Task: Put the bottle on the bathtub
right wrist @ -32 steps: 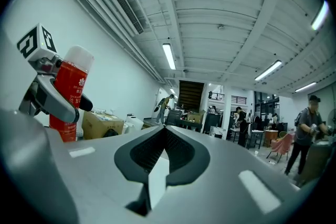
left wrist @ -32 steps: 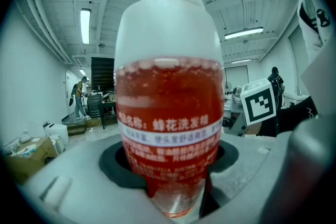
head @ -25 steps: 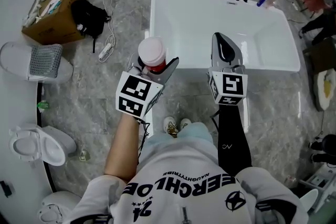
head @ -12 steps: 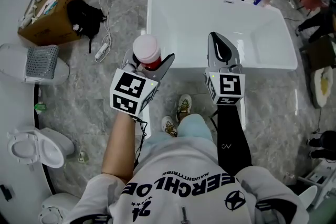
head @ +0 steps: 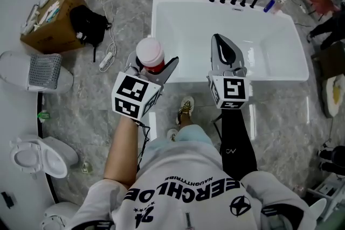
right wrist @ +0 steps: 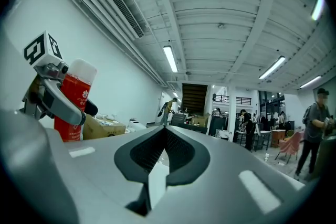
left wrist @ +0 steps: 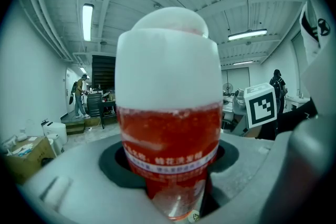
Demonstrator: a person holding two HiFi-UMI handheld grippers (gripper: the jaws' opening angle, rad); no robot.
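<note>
While the fingers of the left gripper [head: 154, 68] clamped the red bottle [head: 150, 53] upright, just short of the bathtub [head: 269, 74], the right gripper [head: 220, 40] was pressed shut and empty. Released on that narrow rim, the bottle might have toppled into the tub.

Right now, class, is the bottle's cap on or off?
On. A white cap covers the top of the red bottle, which the left tongs grip.
</note>
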